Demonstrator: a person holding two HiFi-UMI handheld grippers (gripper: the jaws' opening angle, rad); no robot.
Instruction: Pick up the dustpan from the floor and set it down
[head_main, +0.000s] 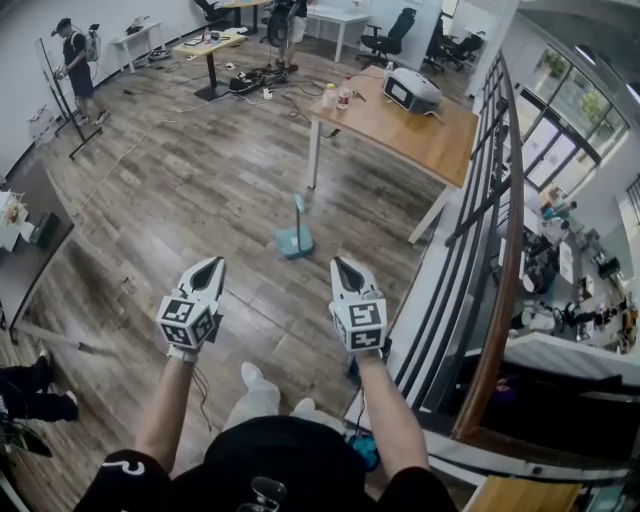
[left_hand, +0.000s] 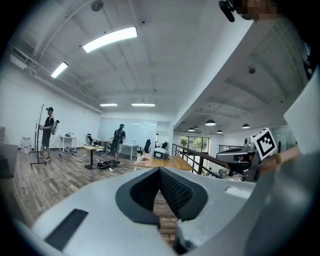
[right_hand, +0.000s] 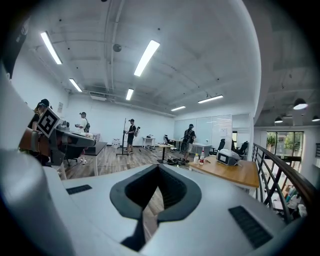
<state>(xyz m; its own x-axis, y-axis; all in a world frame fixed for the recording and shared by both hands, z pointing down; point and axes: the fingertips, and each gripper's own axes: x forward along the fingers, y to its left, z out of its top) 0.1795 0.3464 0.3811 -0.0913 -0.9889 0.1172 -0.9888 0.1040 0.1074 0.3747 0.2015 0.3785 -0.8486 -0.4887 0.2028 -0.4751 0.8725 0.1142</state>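
Note:
A teal dustpan (head_main: 295, 240) with an upright handle stands on the wooden floor, ahead of me and roughly midway between the two grippers. It is well beyond both of them. My left gripper (head_main: 212, 263) (left_hand: 160, 171) is held out at about waist height, its jaws shut with nothing between them. My right gripper (head_main: 340, 264) (right_hand: 158, 168) is beside it at the same height, also shut and empty. In both gripper views the gripper's own body hides the dustpan.
A wooden table (head_main: 420, 135) carrying a white device (head_main: 412, 90) and bottles (head_main: 337, 96) stands just past the dustpan. A black railing (head_main: 497, 230) runs along the right. A dark desk (head_main: 35, 262) is at the left, and a person (head_main: 75, 62) stands far left.

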